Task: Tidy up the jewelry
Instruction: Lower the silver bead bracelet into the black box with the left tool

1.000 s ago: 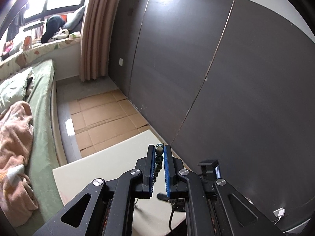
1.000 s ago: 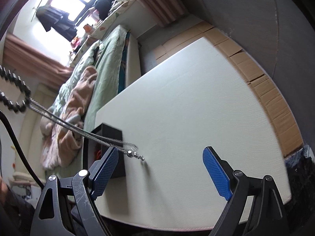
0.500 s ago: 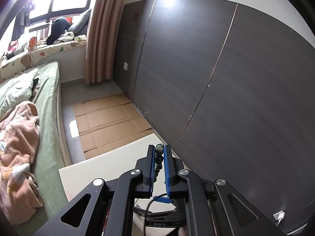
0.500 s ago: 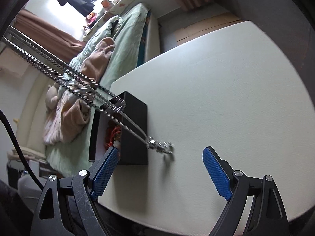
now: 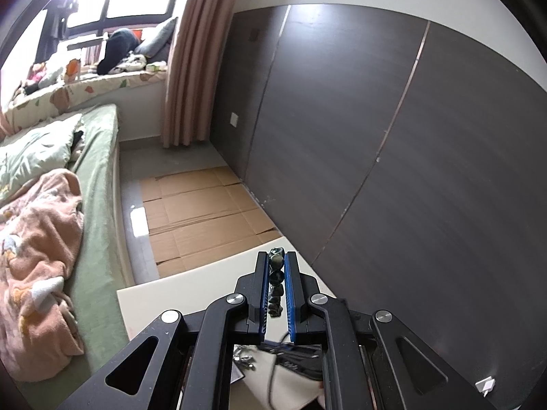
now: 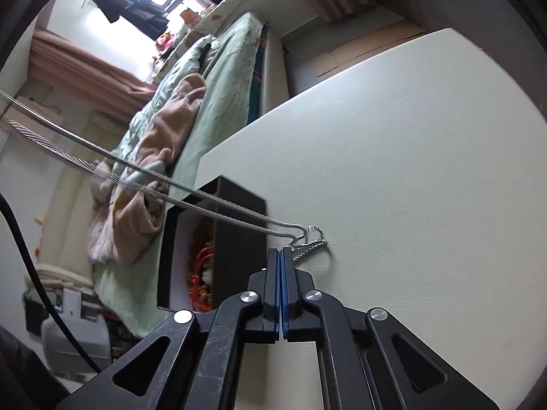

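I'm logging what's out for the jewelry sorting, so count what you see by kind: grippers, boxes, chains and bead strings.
Grippers: 2 (left gripper, right gripper)
Black box: 1
Silver chain: 1
Dark bead string: 1
Total: 5

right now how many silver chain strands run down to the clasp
2 silver strands: both slant from upper left across the black box to the clasp on the white table; their upper ends are hidden.

1. the left gripper is clamped on a string of dark beads.
2. beneath it lies the white counter.
3. flattened cardboard covers the floor beside a green bed.
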Motion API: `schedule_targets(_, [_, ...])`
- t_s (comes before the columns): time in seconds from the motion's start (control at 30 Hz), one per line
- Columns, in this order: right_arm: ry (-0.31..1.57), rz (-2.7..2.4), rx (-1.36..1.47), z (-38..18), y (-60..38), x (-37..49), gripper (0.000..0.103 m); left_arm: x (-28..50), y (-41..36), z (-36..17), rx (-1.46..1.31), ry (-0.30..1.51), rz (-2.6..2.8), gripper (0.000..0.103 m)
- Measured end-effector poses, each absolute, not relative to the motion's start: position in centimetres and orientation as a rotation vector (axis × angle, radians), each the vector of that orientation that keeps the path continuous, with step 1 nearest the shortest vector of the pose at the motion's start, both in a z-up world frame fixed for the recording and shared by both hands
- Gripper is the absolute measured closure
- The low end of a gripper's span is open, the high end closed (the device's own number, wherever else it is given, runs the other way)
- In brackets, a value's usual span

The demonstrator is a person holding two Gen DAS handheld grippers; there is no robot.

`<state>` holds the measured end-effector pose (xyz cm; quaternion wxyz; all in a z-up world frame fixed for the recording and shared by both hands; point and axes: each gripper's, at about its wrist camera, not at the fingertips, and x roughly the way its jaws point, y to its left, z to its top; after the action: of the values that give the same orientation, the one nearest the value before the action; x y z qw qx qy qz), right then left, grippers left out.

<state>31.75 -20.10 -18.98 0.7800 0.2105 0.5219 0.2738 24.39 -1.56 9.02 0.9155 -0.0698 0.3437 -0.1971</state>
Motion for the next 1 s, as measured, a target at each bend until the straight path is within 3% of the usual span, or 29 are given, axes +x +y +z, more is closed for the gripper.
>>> schedule_targets(0.3, [1.199,0.552,0.308,-17.7,-19.3,32.6,0.097,24.8,1.8,6.6,-0.197,0.743,-0.348,0.094])
schedule_targets(0.33, [1.207,0.561,0.28,-17.6,-18.8,32.6,0.084,24.7,2.2,6.3,-0.203,0.749,-0.34,0.094])
schedule_targets(0.37, [1.207,0.565,0.252,-17.6,-18.3,32.5,0.054,24.6,2.7,6.0,-0.209,0.754,-0.331,0.094])
schedule_targets(0.43, [1.179,0.569,0.182,-17.3,-17.5,32.3,0.034,24.5,3.5,5.5,-0.221,0.761,-0.317,0.094])
schedule_targets(0.77, [1.167,0.707,-0.273,-18.0,-15.0,31.1,0.034,23.7,6.3,2.3,-0.295,0.81,-0.275,0.094])
schedule_targets(1.0, [1.144,0.767,-0.385,-19.4,-13.6,31.3,0.035,23.4,7.1,0.4,-0.332,0.848,-0.264,0.094])
